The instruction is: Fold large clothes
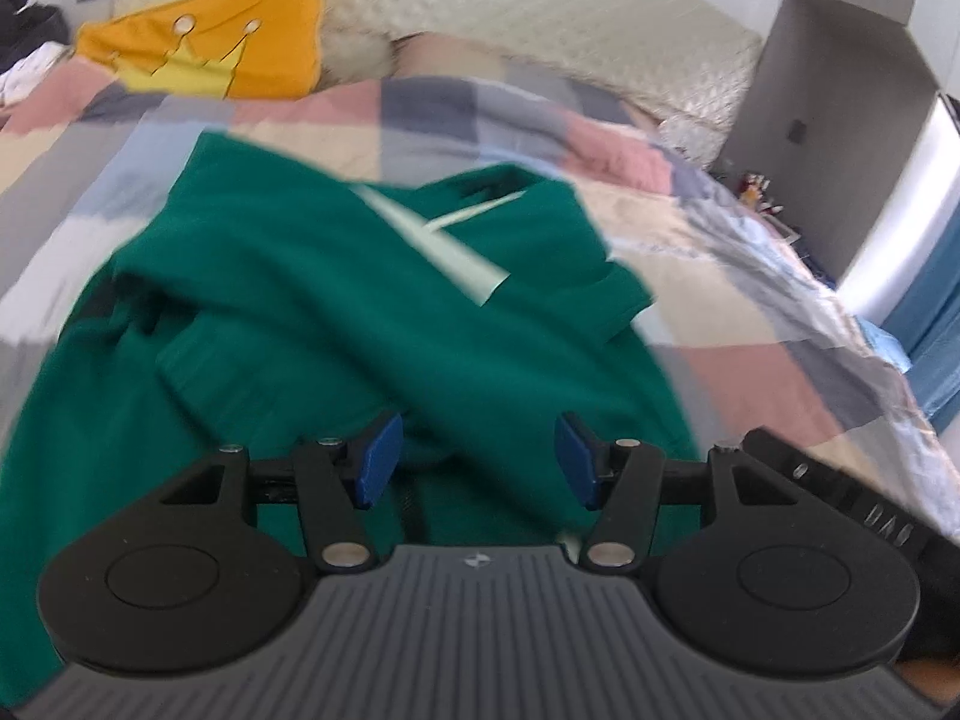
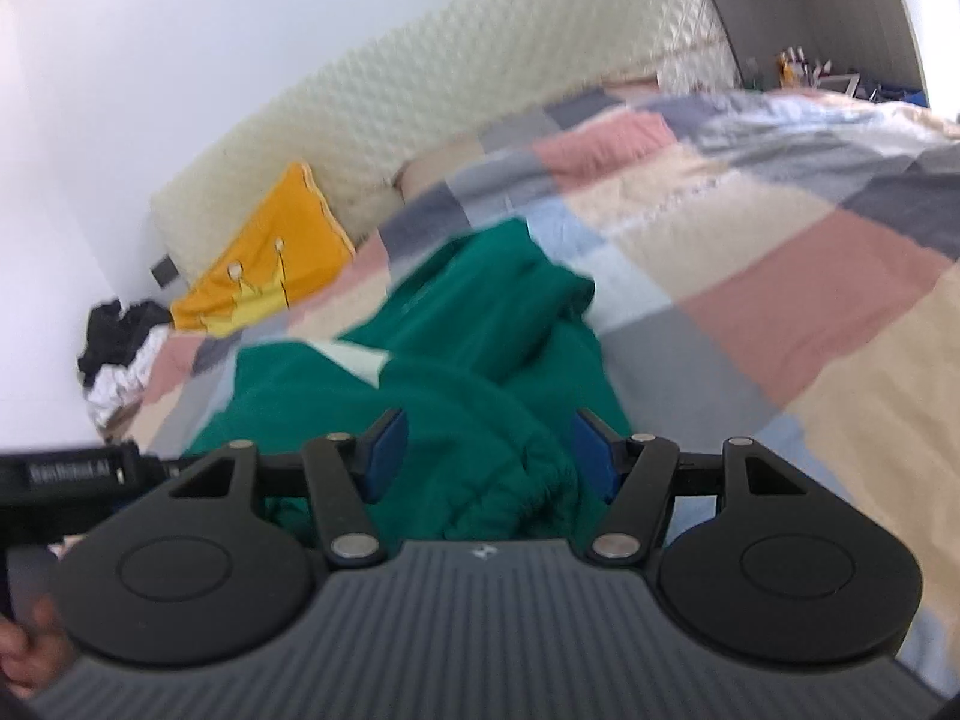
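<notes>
On the bed, a green garment (image 1: 312,324) lies bunched over a patchwork quilt (image 1: 690,276) of pink, grey, cream and pale blue squares. Left wrist view: the left gripper (image 1: 477,459) points down at the cloth, its blue pads (image 1: 378,459) spread apart, with green fabric visible between and below them; the pads do not press on it. A pale stripe (image 1: 444,240) crosses the upper folds of the garment, and a sleeve-like fold runs diagonally across its middle. A yellow cushion (image 1: 228,42) bearing a crown motif leans against a cream quilted headboard (image 1: 540,18) at the far side. The picture is blurred, so fine folds cannot be resolved.

Right wrist view: the right gripper (image 2: 489,459) is likewise spread, its blue pads (image 2: 384,459) standing either side of a gathered, ruffled edge of the green garment (image 2: 468,360); whether that edge touches a pad cannot be told. The garment runs away from the gripper toward the yellow cushion (image 2: 270,252) and headboard (image 2: 480,72), with the quilt (image 2: 780,276) bare to the right. A dark and white heap of clothes (image 2: 120,348) lies at the left edge of the bed. Part of the other hand-held device and the person's fingers (image 2: 24,648) show at lower left.
</notes>
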